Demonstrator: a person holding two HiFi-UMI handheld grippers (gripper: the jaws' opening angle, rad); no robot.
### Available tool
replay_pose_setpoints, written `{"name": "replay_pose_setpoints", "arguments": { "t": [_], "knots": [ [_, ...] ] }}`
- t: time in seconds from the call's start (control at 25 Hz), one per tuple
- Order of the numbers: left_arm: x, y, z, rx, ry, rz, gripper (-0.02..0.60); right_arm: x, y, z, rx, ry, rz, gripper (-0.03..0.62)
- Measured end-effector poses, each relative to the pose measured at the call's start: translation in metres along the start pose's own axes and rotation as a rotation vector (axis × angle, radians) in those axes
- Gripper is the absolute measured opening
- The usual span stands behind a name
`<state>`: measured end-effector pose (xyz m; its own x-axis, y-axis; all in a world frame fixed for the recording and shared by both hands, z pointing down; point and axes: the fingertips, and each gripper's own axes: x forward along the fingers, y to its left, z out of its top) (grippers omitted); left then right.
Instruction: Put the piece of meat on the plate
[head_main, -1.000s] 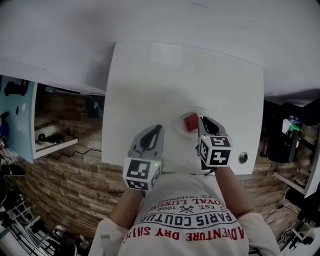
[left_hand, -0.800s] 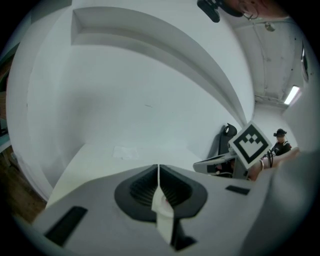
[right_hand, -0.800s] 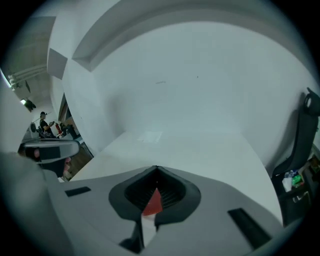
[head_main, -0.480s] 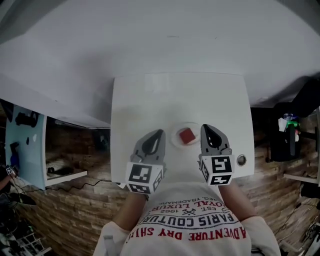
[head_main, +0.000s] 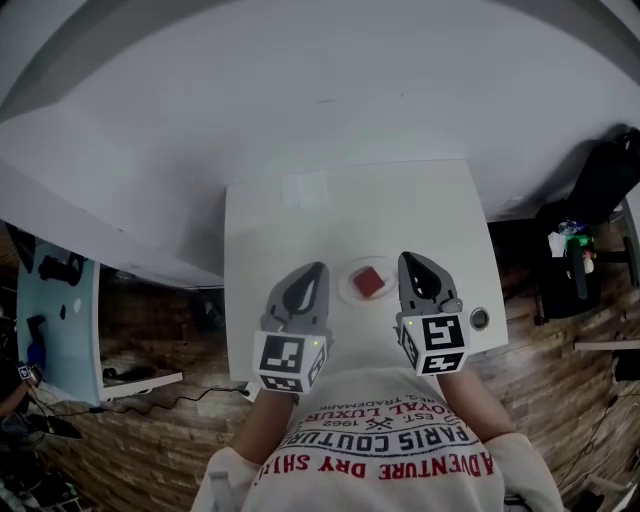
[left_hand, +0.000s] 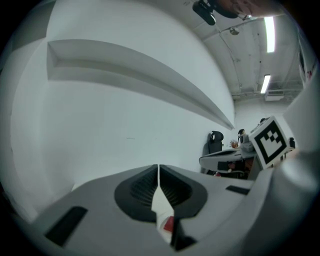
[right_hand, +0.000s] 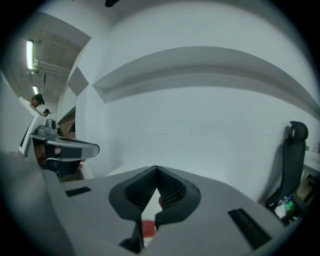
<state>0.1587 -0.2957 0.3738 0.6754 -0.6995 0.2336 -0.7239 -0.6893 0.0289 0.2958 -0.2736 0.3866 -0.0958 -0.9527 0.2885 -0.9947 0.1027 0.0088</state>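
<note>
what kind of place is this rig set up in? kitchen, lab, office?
Likely an office or lab workspace, not a kitchen: a bare white table pushed against a plain white wall, a black office chair off to the side, and strip lights on an unfinished ceiling.

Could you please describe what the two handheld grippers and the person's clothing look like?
Both the left gripper and right gripper are grey, tapering shells with black ribbed fingers. Each carries a white cube with black square markers. The person wears a white T-shirt with red and dark lettering.
</note>
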Motion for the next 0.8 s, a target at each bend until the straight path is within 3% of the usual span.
{"name": "replay_pose_setpoints", "arguments": {
  "t": [0.36, 0.8],
  "knots": [
    [-0.003, -0.002, 0.012, 0.003, -0.037, 0.000, 0.014, -0.008, -0.002, -0.002, 0.032, 0.000, -0.009, 0.012],
    [-0.001, -0.005, 0.015, 0.012, -0.038, -0.003, 0.014, -0.010, -0.002, 0.000, -0.001, 0.000, -0.024, 0.012]
  ]
}}
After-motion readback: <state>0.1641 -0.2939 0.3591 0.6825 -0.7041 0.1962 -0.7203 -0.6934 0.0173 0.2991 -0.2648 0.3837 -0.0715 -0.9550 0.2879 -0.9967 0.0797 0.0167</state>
